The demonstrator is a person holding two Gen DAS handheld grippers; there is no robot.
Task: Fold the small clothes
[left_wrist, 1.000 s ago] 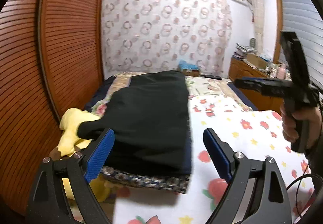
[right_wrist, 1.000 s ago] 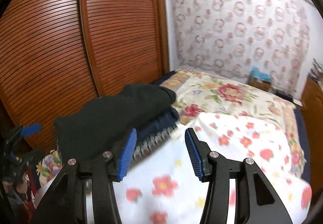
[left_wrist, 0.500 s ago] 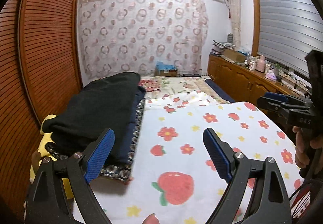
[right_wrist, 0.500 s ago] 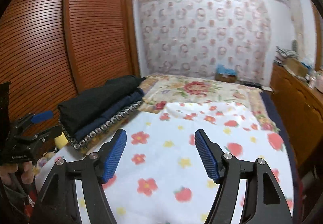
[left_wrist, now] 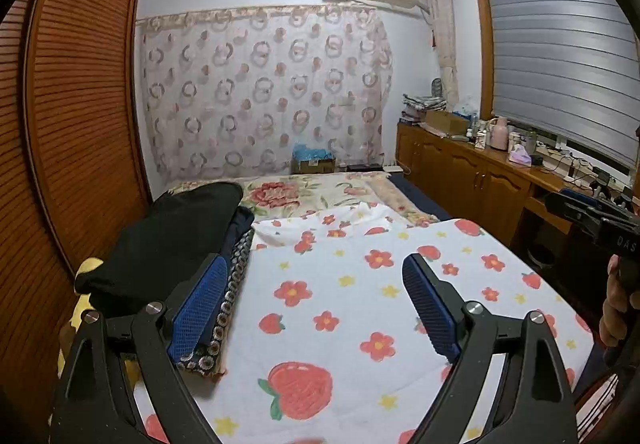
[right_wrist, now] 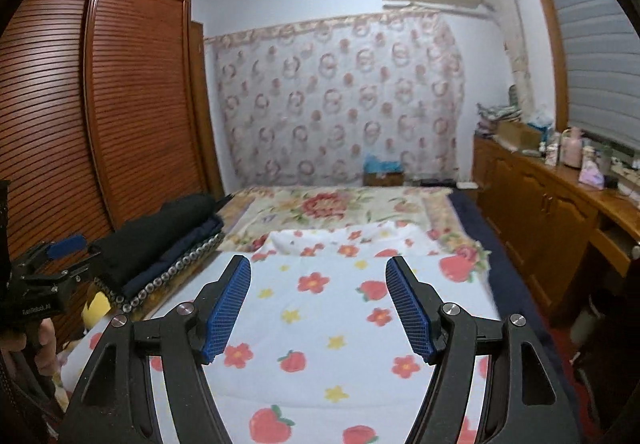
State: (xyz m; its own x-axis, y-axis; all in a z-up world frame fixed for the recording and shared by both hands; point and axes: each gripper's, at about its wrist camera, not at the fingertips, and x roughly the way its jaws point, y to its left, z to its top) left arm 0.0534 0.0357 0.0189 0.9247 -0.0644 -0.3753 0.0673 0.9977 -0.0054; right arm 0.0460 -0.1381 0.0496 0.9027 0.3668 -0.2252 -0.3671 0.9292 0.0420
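I've got both hand-held grippers over the bed (left_wrist: 400, 308), nothing between the jaws. Left hand-held gripper (left_wrist: 316, 308) is wide open w/ blue pads apart above the strawberry sheet (left_wrist: 360, 284). Right hand-held gripper (right_wrist: 318, 308) is open too; jaws have just been opening, empty. Folded clothes (left_wrist: 176, 232) sit stacked at the bed's left edge by the wardrobe (left_wrist: 80, 104), black piece on top, navy below, just beside my left pad.

left wrist: low over bed (left_wrist: 360, 324), facing curtain | right wrist: same, shares bed
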